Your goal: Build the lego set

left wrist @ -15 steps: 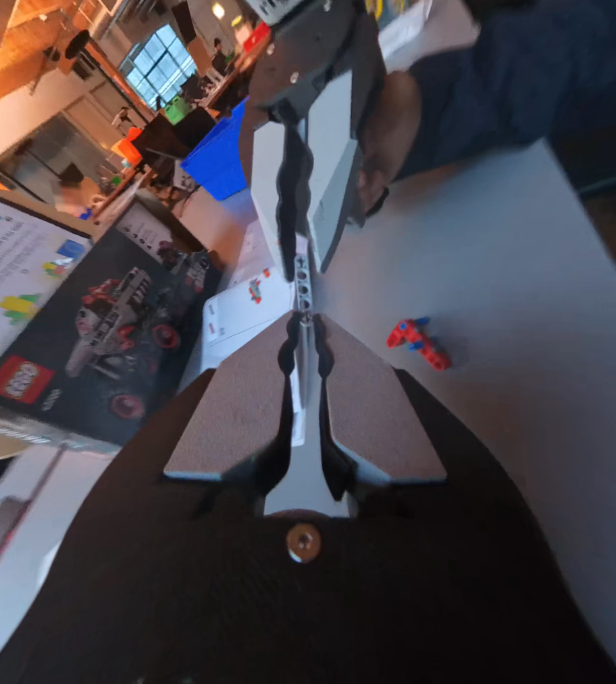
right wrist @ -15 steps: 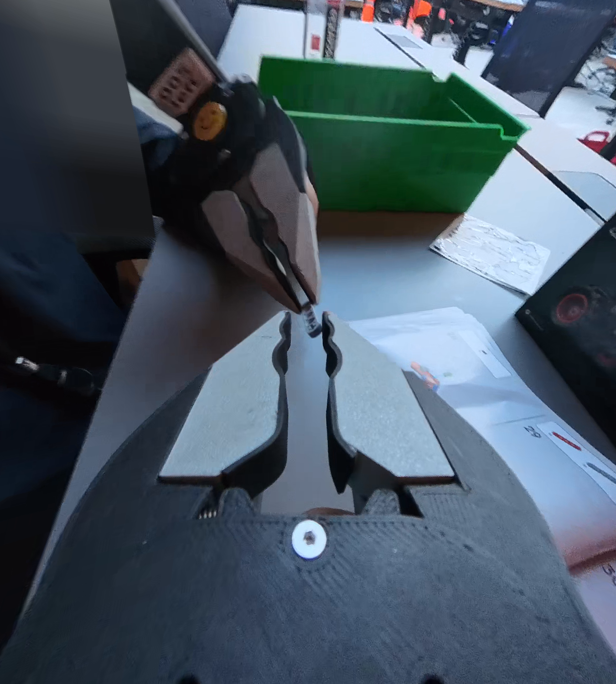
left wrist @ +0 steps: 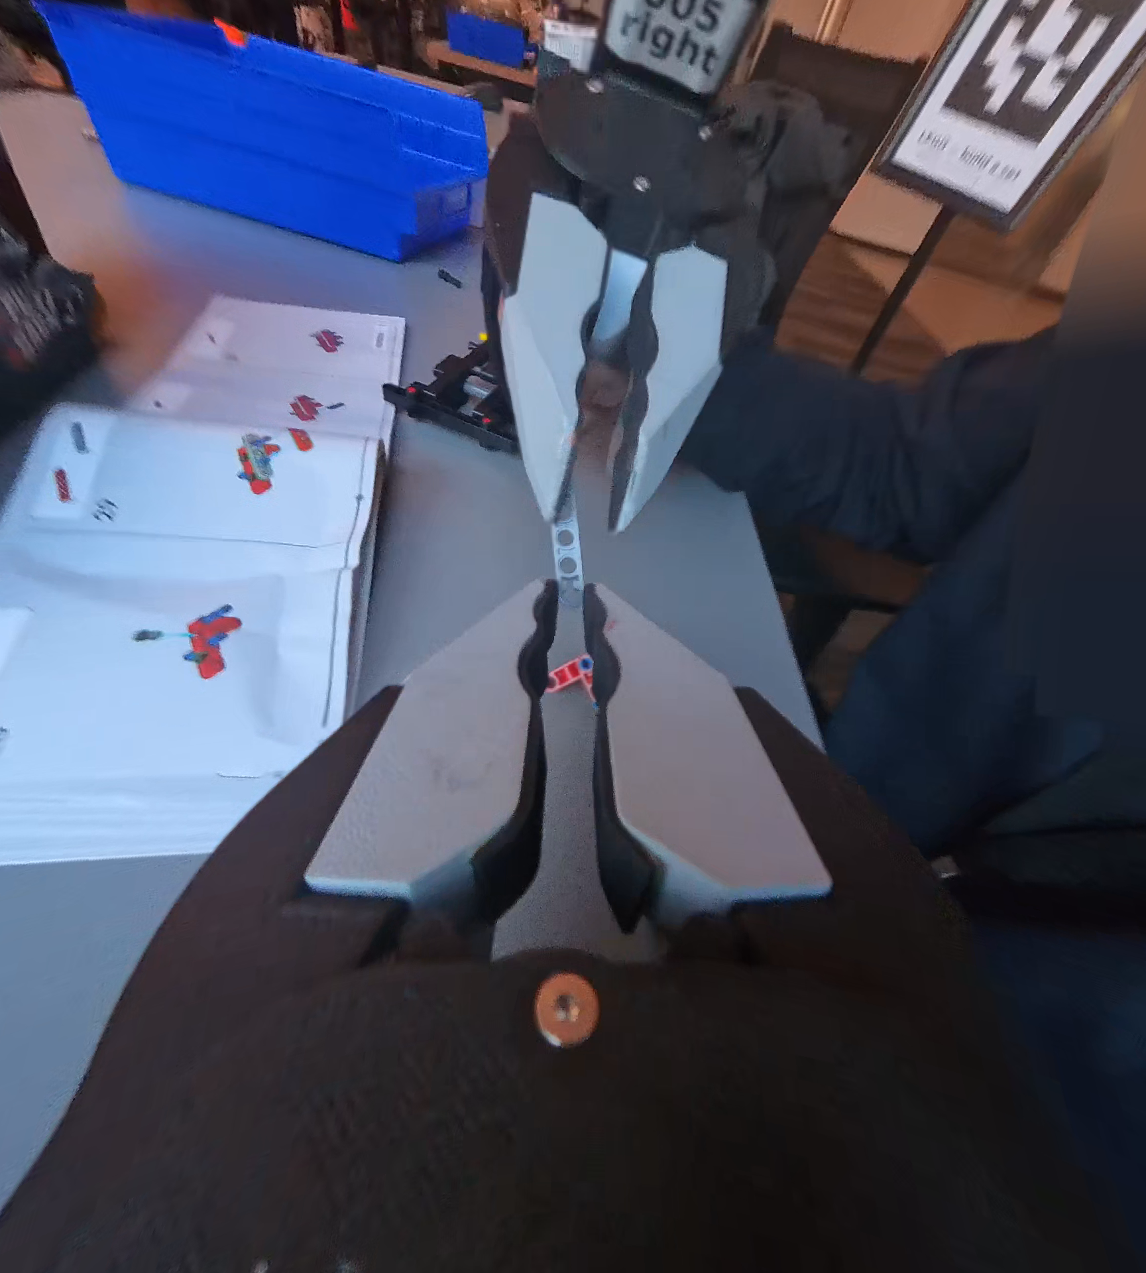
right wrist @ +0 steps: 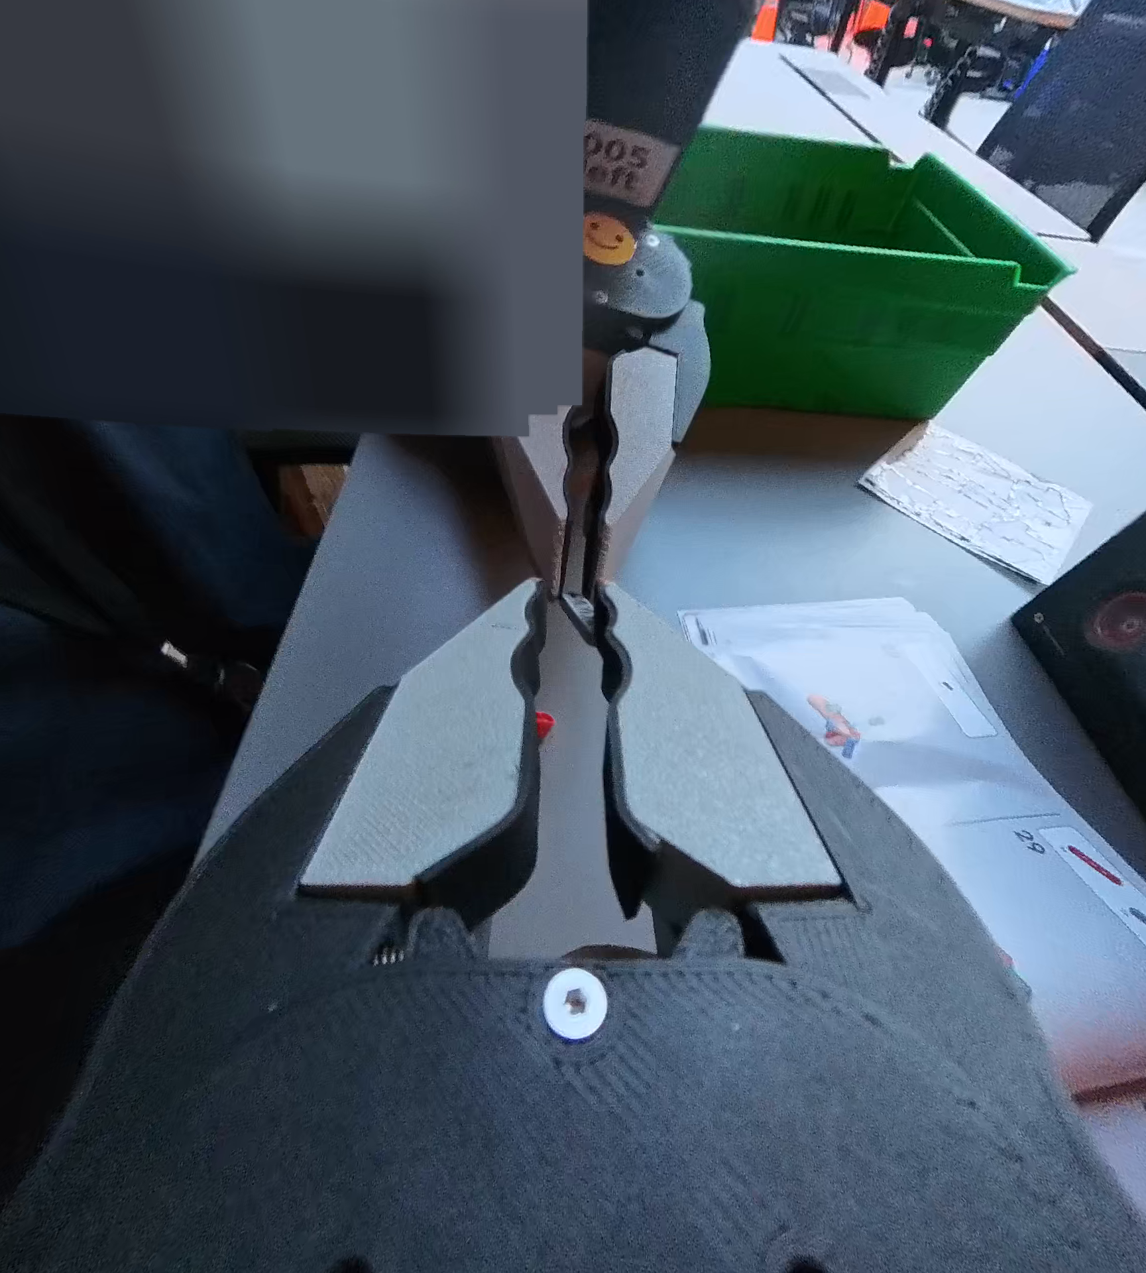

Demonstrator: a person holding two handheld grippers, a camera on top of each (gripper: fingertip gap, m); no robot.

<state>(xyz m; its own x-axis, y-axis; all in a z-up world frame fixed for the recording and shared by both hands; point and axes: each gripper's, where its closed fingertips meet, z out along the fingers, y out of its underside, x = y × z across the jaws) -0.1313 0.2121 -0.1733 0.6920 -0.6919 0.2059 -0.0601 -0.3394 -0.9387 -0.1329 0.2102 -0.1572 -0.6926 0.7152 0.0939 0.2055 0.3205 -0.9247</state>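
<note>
My left gripper (left wrist: 568,594) is shut on one end of a thin grey lego beam with holes (left wrist: 568,554), held in the air above the grey table (left wrist: 680,551). My right gripper (right wrist: 570,594) faces it tip to tip, its jaws a small gap apart. The beam's free end (right wrist: 580,613) lies between the right fingertips, against one finger. In the left wrist view the right gripper (left wrist: 584,520) hangs above the beam. In the right wrist view the left gripper (right wrist: 582,585) looks shut. A small red and blue lego assembly (left wrist: 573,671) lies on the table below; it also shows in the right wrist view (right wrist: 544,725).
An open instruction booklet (left wrist: 177,585) lies to the left, a black lego chassis (left wrist: 460,399) beyond it and a blue bin (left wrist: 281,131) at the back. A green bin (right wrist: 831,289) and the black set box (right wrist: 1141,654) stand on the other side. A person's dark sleeve (left wrist: 866,441) is at the table edge. Both grippers' tips are close together, under 4 cm apart.
Both views have swung round. The grippers now line up tip to tip, and the beam's free end has come between the right fingertips. The left gripper still holds the beam.
</note>
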